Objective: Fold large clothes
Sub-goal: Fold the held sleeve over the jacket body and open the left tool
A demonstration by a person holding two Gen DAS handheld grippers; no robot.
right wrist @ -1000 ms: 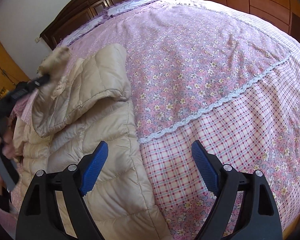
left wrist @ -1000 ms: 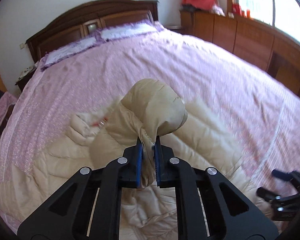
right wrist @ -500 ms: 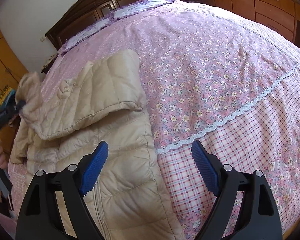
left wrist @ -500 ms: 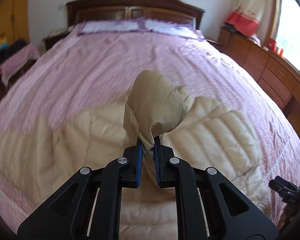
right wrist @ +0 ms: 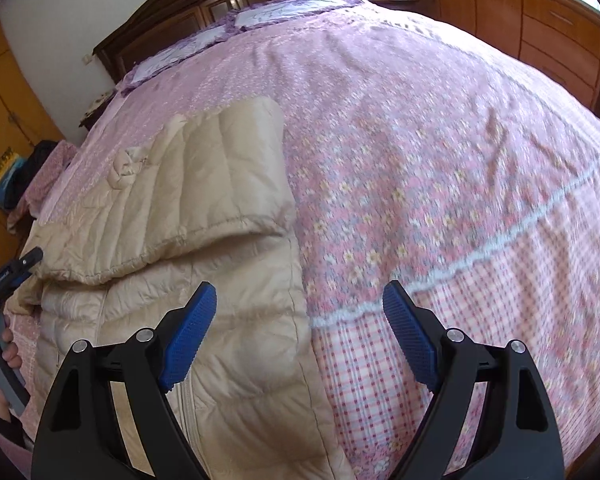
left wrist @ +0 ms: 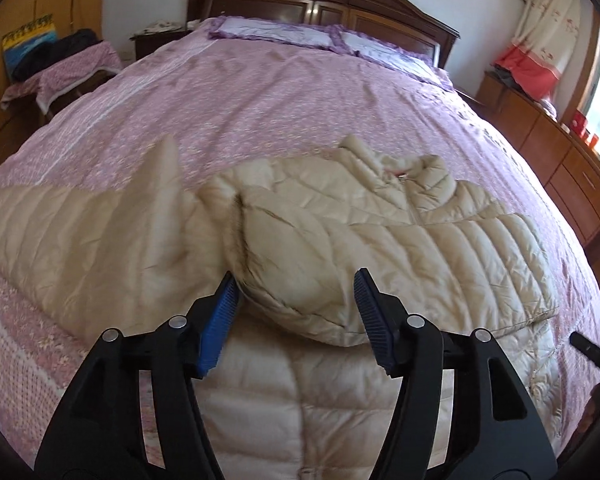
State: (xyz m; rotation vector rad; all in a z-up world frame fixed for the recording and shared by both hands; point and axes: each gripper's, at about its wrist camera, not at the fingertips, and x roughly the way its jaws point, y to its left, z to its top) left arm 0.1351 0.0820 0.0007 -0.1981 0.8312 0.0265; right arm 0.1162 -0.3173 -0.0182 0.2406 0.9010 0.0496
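Released since prev frame: left gripper now spread, sleeve folded across jacket; right gripper spread, empty.

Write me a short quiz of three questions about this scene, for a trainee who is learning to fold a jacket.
1. True or false: the left tool is shut on the jacket.
2. Multiple choice: where does the folded sleeve lie? A) across the jacket's chest, B) hanging off the bed, C) on the pillows.
3. Fill in the blank: the right tool is ____ and holds nothing.

Key:
1. False. Its jaws stand apart over the jacket.
2. A.
3. Open.
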